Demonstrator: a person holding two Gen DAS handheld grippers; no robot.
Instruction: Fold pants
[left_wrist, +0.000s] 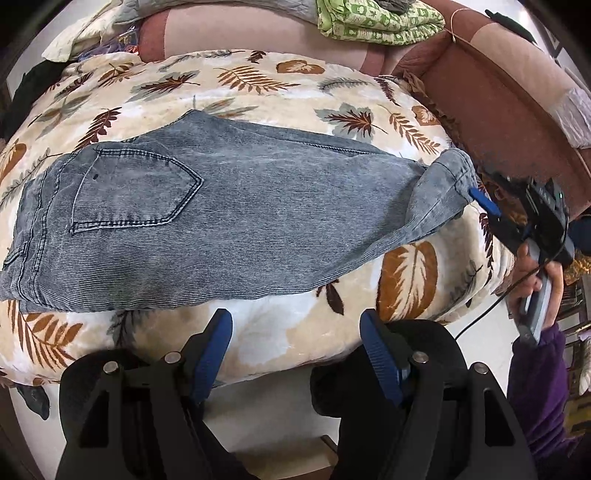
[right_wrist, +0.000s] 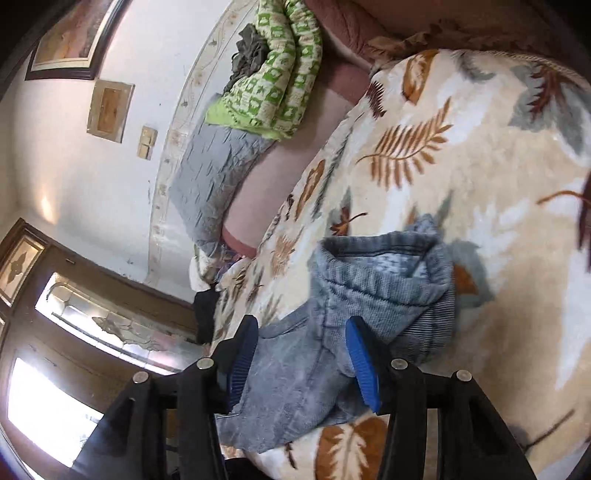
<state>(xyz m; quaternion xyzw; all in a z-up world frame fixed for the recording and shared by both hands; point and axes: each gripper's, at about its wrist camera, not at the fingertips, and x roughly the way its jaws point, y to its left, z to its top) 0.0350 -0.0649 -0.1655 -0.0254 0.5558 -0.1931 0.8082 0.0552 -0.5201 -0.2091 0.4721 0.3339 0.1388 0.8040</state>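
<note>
The left tool (left_wrist: 295, 354) hangs nearest the lens, its blue-padded fingers spread wide with nothing between them, poised over the near edge of the bed (left_wrist: 280, 332) and clear of the fabric. Just beyond it lie the pants (left_wrist: 229, 218), grey-blue denim folded lengthwise and stretched flat across the bed's leaf-print blanket (left_wrist: 258, 85), waistband toward the left edge, back pocket facing up, leg hems toward the right edge. There the hem is bunched and slightly lifted, and the right tool (left_wrist: 484, 201) meets it at the bed's right edge, held by a hand (left_wrist: 532, 273) in a purple sleeve.

From the right wrist view, the right tool (right_wrist: 301, 362) has its fingers wide apart with the crumpled leg end of the pants (right_wrist: 369, 295) lying between them; the pads (right_wrist: 364, 369) touch or nearly touch the cloth but do not pinch it. A green patterned quilt (right_wrist: 280, 70) sits at the bed's far edge, against the sofa-like backrest.
</note>
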